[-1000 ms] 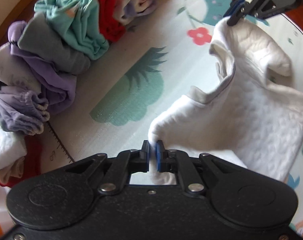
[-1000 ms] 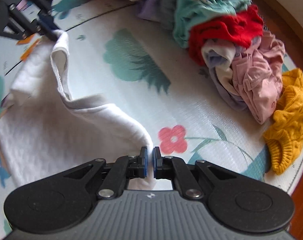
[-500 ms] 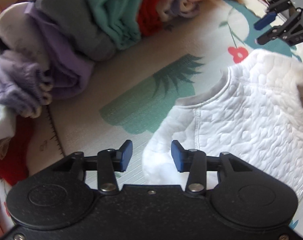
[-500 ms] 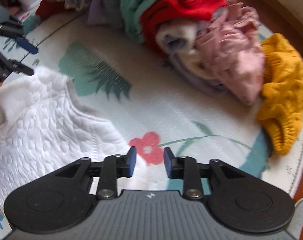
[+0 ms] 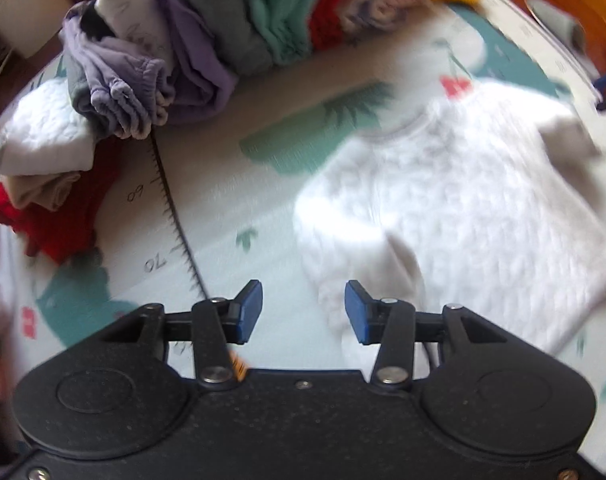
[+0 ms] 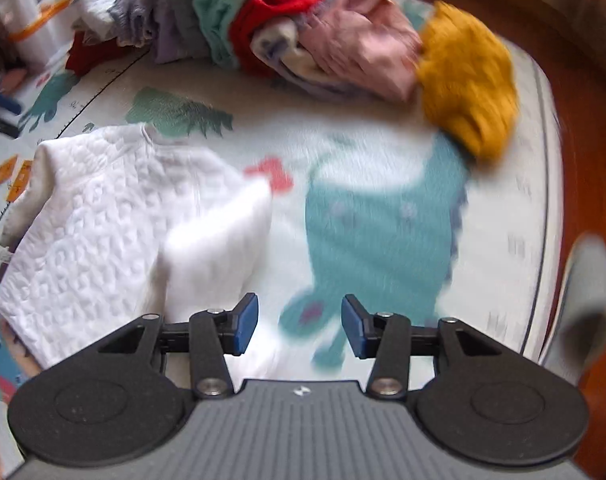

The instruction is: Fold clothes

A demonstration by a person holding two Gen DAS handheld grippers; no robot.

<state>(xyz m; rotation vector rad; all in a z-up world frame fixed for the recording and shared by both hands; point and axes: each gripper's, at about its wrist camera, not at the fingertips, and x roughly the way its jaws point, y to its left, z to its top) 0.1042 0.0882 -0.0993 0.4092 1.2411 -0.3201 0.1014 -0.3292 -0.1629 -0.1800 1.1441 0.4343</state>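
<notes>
A white quilted top [image 5: 463,208] lies spread on the patterned play mat [image 5: 231,216], neckline toward the clothes pile. It also shows in the right wrist view [image 6: 115,216], left of centre. My left gripper [image 5: 303,312] is open and empty, above the mat at the top's near left corner. My right gripper [image 6: 299,322] is open and empty, above the mat just right of the top's near corner. Both views are motion-blurred.
A pile of crumpled clothes [image 5: 231,32] in purple, teal, red and pink runs along the mat's far edge, also in the right wrist view [image 6: 287,28]. A mustard knit [image 6: 467,88] lies at its right end. White and red clothes [image 5: 43,160] lie at the left.
Both grippers were shut on the white top's shoulders and held it up. They opened, the top dropped flat on the mat, and both grippers pulled back with jaws wider.
</notes>
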